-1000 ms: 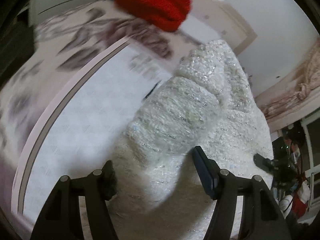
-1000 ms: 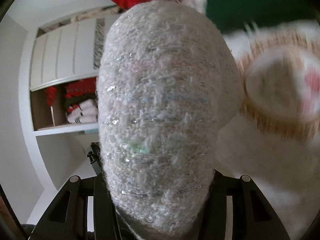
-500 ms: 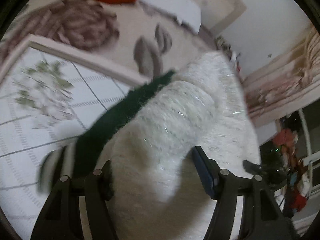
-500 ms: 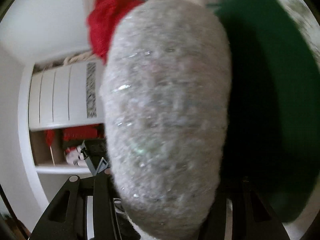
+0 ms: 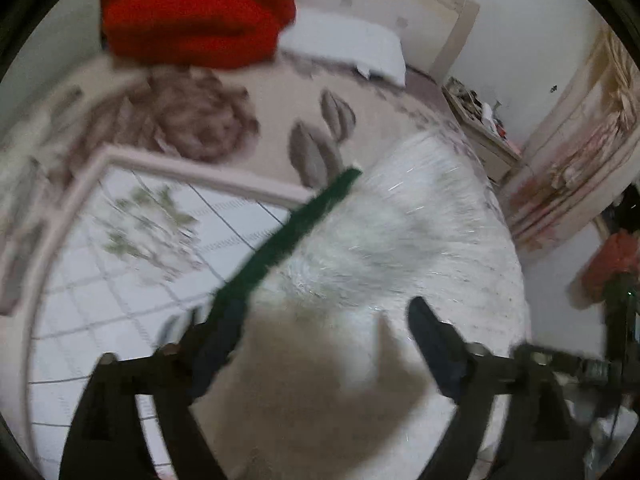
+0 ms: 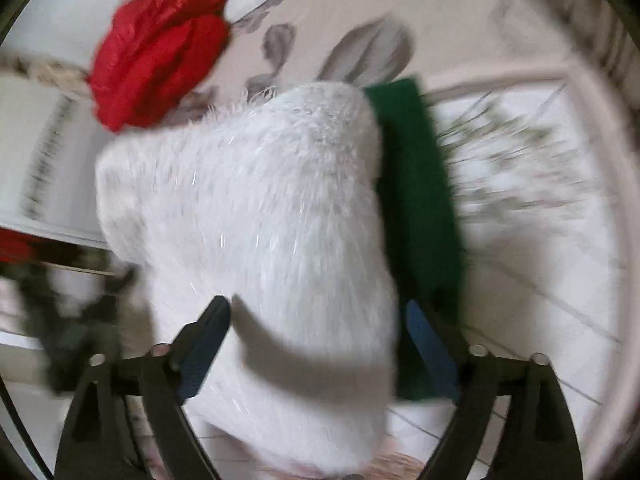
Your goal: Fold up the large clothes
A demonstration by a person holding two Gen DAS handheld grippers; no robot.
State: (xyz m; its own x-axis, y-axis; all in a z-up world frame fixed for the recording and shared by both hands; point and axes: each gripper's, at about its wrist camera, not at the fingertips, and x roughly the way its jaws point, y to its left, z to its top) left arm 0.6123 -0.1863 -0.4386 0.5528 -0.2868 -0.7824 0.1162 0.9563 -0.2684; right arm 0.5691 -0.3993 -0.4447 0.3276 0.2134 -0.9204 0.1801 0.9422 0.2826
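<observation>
1. My left gripper (image 5: 320, 344) has its 2 fingers spread wide apart. They are not pinching anything. The fluffy white sweater (image 5: 384, 248) lies between and under them.
2. My right gripper (image 6: 316, 340) also has its 2 fingers spread wide apart. The white sweater bulges up between them in the right wrist view (image 6: 256, 216). I cannot tell if the finger pads touch the fluff.
3. The white sweater is soft and has little shiny threads in it. It is bunched up into a thick heap on the bed cover (image 5: 120, 304).
4. A dark green cloth (image 5: 288, 240) sits right beside the white sweater. In the left wrist view it looks like a thin green band along the sweater's left edge. In the right wrist view it is a wide green strip (image 6: 420, 208) on the sweater's right side, touching it.
5. The bed cover has pale squares with lines, leafy sprigs, and a big brown flower farther away.
6. A folded red knit (image 5: 196, 12) lies far off, past the flower. In the right wrist view it is at the far left (image 6: 156, 48).
7. A white pillow (image 5: 344, 48) lies far away, just right of the red knit.
8. Both views are blurry.
</observation>
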